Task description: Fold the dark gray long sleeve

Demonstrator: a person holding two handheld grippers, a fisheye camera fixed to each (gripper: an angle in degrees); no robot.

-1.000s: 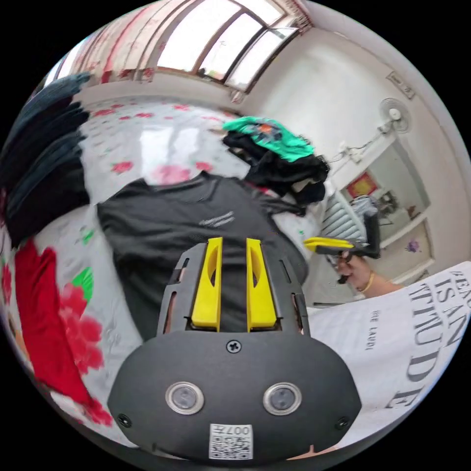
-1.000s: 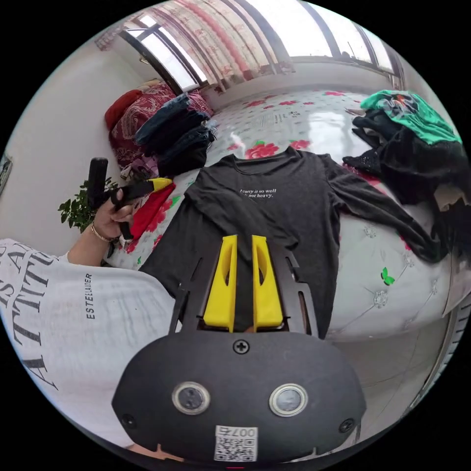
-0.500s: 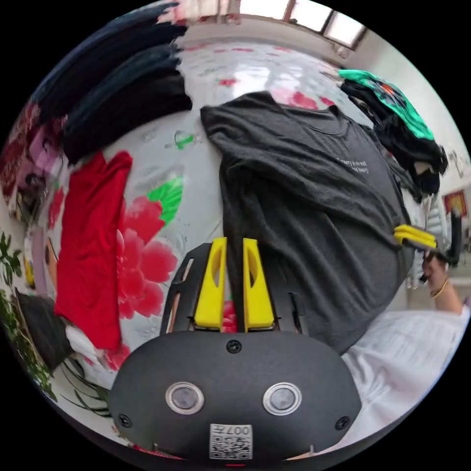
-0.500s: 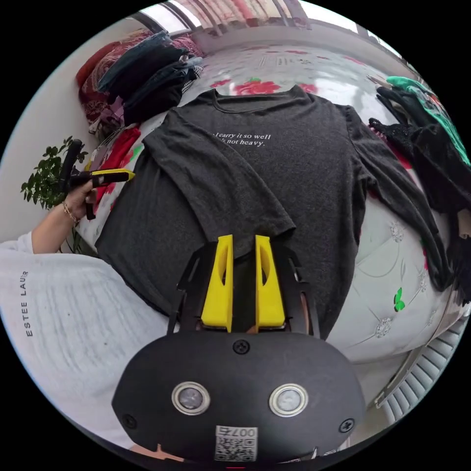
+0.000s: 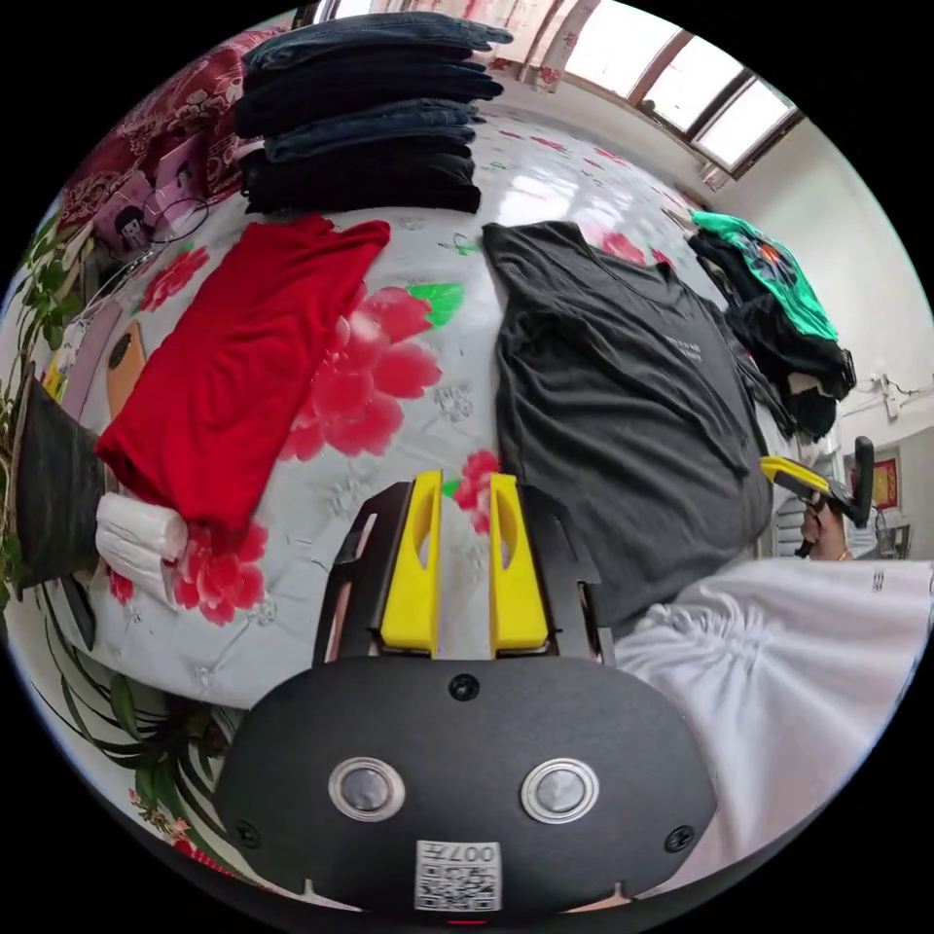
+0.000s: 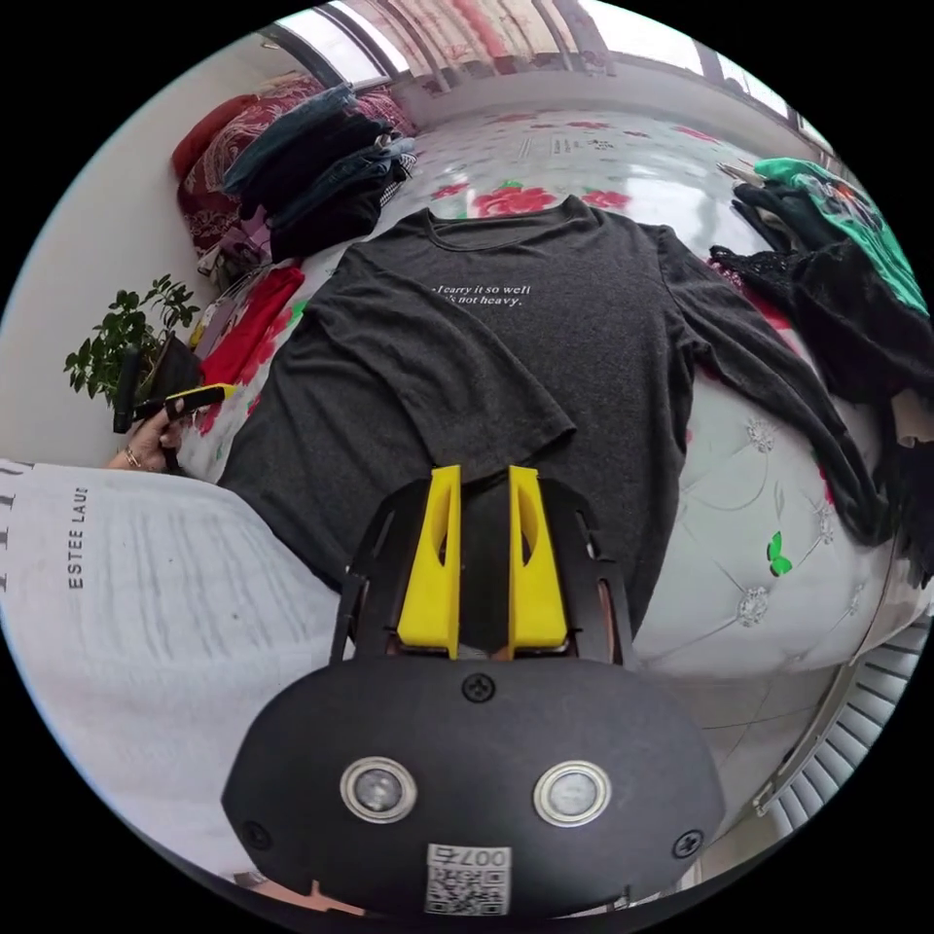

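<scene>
Dark gray long sleeve [image 6: 545, 360]: we see it spread front-up on the flowered bed [image 6: 769, 545], one sleeve already laid across the chest, the other sleeve [image 6: 778, 389] trailing out toward the pile of dark clothes [image 6: 856, 311]. We judge the knit light, limp and clingy, best pinched at a cuff, hem or shoulder seam. Right claw [image 6: 484, 486] hovers above the hem, its yellow jaws slightly parted and pinching nothing. Left claw [image 5: 457, 491] hangs over bare bedding beside the shirt, near the red garment [image 5: 233, 350], likewise parted and empty.
</scene>
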